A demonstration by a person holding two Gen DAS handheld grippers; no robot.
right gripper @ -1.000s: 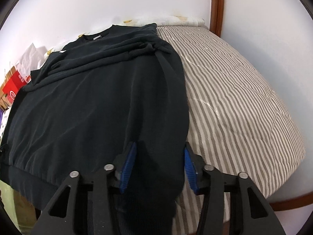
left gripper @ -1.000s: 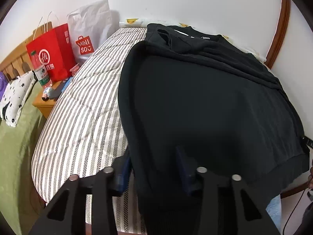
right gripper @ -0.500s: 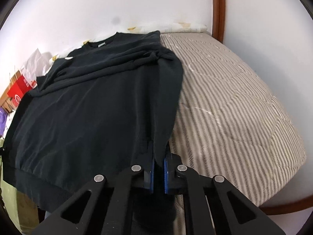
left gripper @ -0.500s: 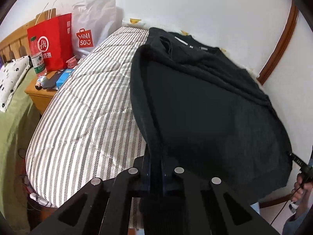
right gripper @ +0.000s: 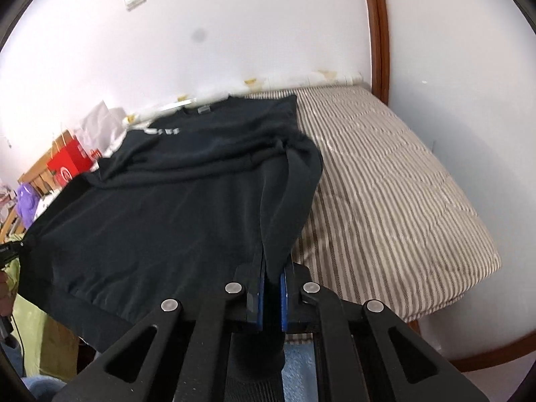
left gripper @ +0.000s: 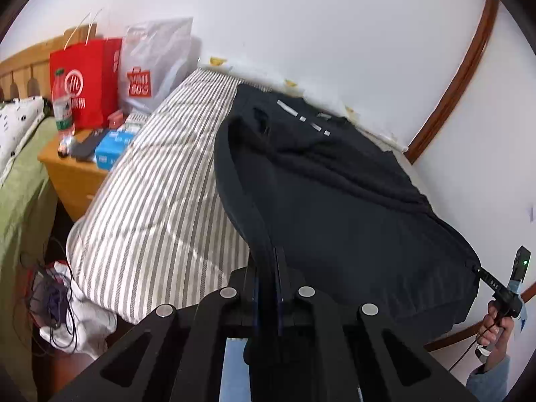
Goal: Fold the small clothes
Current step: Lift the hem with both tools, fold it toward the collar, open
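A black sweatshirt (left gripper: 335, 207) lies spread on the striped bed (left gripper: 150, 194), collar toward the wall, sleeves folded across its chest. My left gripper (left gripper: 268, 288) is shut on the near left corner of the hem, which is lifted off the mattress. At the far right of the left wrist view, a hand holds the right gripper (left gripper: 482, 269) at the other corner. In the right wrist view the sweatshirt (right gripper: 167, 207) hangs taut between the two corners. My right gripper (right gripper: 271, 288) is shut on the near right corner of the hem, above the bed (right gripper: 385, 184).
A wooden nightstand (left gripper: 73, 174) left of the bed carries a red bag (left gripper: 87, 80), a white shopping bag (left gripper: 154, 67), a bottle (left gripper: 62, 100) and small boxes. Cables and white cloth (left gripper: 57, 301) lie on the floor. The wall runs along the bed's far side.
Both grippers went from open around the hem to shut on its corners. They then rose and pulled back, lifting the near edge of the sweatshirt off the bed.
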